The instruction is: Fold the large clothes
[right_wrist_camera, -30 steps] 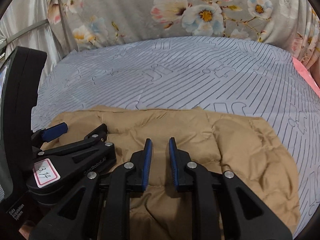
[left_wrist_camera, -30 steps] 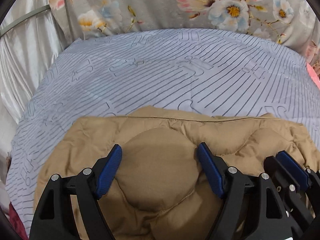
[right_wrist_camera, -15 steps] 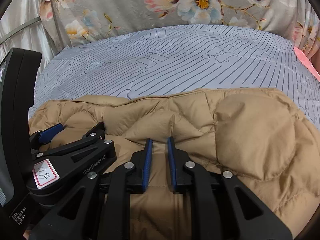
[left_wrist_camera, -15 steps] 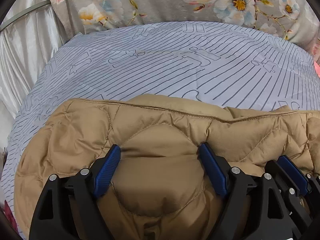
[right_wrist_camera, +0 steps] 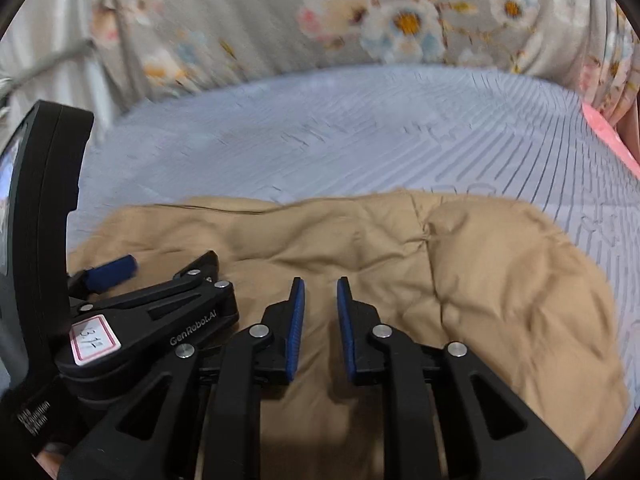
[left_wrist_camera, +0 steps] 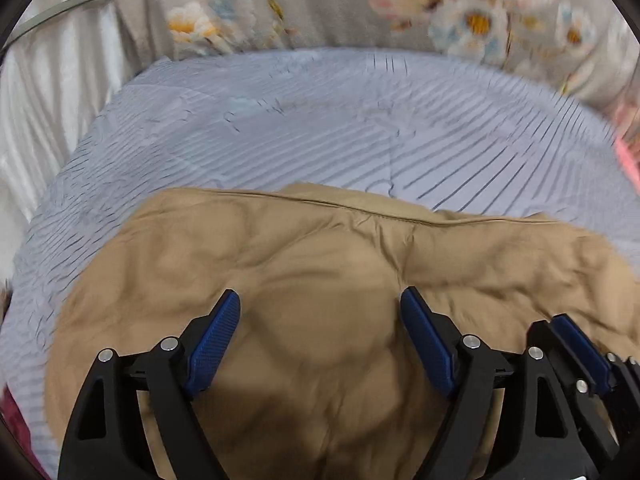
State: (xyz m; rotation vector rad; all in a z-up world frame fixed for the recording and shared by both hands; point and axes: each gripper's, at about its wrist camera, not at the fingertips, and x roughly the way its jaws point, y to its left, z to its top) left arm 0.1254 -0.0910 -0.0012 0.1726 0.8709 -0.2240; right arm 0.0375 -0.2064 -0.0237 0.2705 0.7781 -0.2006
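A tan quilted puffer jacket [left_wrist_camera: 320, 240] lies folded on the striped bed sheet [left_wrist_camera: 320, 120], its far hem running straight across. My left gripper [left_wrist_camera: 320, 320] stands wide, its blue pads pressed against a round puffed bulge of the jacket. Just to its right a blue fingertip of the right gripper [left_wrist_camera: 580, 344] shows over the same jacket. In the right wrist view the right gripper [right_wrist_camera: 320, 308] has its pads close together, with tan fabric of the jacket [right_wrist_camera: 500, 280] in the narrow gap. The left gripper's body [right_wrist_camera: 160, 312] sits beside it on the left. Both views are motion-blurred.
The striped sheet [right_wrist_camera: 360, 128] stretches far beyond the jacket. A floral cover [right_wrist_camera: 400, 20] rises along the back. White curtain folds [left_wrist_camera: 40, 80] hang at the left, a pink item [right_wrist_camera: 608, 140] lies at the right edge, and something dark red [left_wrist_camera: 16, 420] shows at the bottom left.
Half a second ago the jacket filled more of both views and puffed up on the right. It now lies lower and smaller, as a second ago. Neither grip has changed.
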